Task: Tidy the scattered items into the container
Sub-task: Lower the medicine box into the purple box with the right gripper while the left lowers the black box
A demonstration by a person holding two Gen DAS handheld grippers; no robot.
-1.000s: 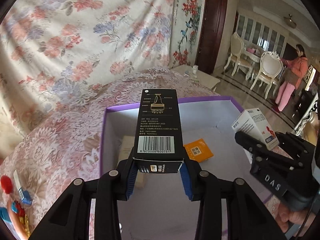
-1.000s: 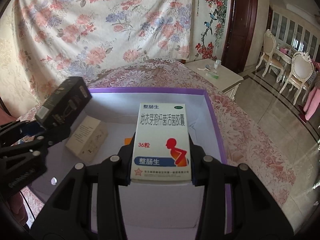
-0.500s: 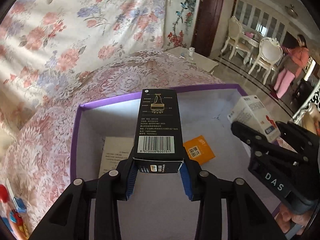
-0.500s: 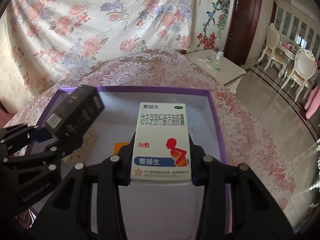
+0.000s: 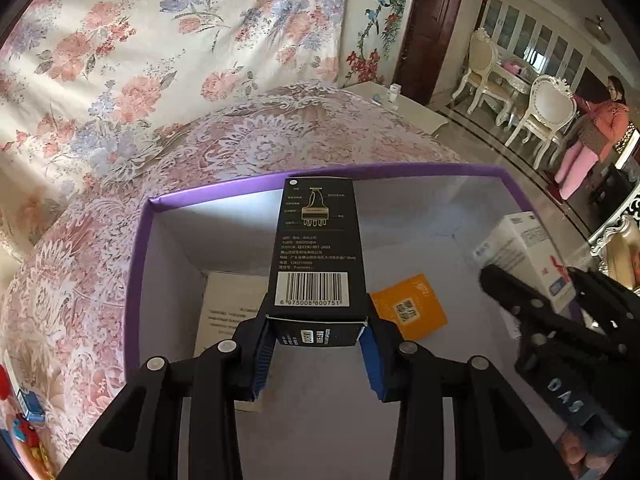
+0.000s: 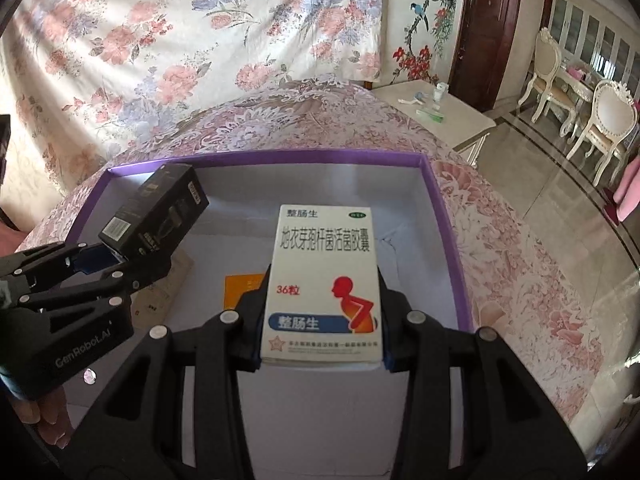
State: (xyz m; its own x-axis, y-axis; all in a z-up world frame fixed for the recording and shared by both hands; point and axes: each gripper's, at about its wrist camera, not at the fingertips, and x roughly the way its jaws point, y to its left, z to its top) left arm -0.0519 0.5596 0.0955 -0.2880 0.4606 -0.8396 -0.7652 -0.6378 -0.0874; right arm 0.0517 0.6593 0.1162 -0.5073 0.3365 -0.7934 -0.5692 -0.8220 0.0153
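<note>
Squeezing a black box in my left gripper and a white medicine box in my right gripper, I hold both over the purple container. I should go low, then let go gently. It sits on a lacy tablecloth by a flowery curtain.

Both tongs, left and right, tilt downward side by side, jaws clamped.
</note>
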